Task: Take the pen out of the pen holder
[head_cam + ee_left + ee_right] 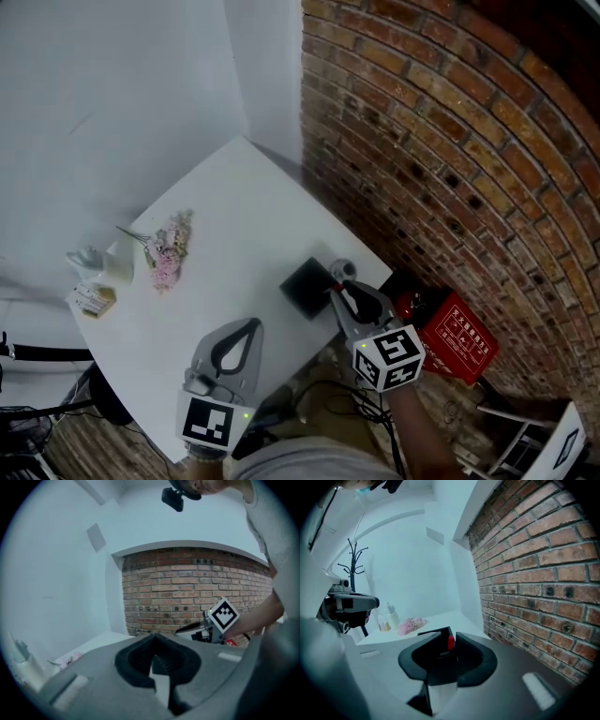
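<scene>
A black square pen holder (306, 287) stands on the white table (225, 216) near its right edge. My right gripper (337, 286) is right beside the holder. In the right gripper view its jaws are closed around a red pen (450, 642), whose top shows between the fingertips, with the holder's rim (433, 633) just behind. The rest of the pen is hidden by the jaws. My left gripper (251, 325) hovers over the table's near edge, away from the holder, with its jaws shut and empty (153, 635).
Pink dried flowers (169, 253), a small white vase (86, 261) and a card stand (92, 300) sit at the table's left side. A brick wall (450, 141) runs along the right. A red box (452, 336) lies on the floor below the table's right edge.
</scene>
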`<state>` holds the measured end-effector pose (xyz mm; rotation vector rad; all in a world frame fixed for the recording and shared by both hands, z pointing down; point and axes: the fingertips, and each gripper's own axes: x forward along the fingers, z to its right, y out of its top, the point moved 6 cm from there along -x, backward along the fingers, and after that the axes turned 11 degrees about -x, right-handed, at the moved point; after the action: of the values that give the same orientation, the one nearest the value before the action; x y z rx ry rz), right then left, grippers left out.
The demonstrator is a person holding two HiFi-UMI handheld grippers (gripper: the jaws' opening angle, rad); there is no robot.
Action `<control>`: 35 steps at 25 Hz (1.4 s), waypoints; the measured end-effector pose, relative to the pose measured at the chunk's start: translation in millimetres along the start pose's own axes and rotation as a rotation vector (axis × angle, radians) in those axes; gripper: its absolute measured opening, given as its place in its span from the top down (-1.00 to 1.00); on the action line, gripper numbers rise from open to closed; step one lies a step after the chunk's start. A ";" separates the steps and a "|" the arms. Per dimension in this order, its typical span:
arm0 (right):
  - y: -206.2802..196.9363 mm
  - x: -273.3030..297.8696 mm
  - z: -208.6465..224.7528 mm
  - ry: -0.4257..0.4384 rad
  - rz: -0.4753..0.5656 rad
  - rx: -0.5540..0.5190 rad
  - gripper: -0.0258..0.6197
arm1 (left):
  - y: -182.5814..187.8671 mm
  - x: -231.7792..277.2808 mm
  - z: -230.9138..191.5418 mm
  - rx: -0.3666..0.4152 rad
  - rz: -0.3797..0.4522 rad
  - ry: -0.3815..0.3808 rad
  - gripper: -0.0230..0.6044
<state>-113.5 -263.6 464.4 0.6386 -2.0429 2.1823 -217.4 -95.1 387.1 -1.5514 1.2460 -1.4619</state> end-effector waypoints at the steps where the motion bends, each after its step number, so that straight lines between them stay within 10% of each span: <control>1: -0.8 0.9 0.3 0.001 -0.004 -0.002 0.66 | -0.2 0.0 -0.2 0.000 -0.001 0.003 0.95; 35: 60.7 -40.8 -17.3 -0.102 0.211 -0.053 0.81 | 8.7 -20.5 3.3 0.028 0.061 -0.078 0.95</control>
<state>-101.1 -244.3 392.8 0.5623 -2.3093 2.2377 -214.2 -79.2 371.4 -1.5240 1.2113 -1.3616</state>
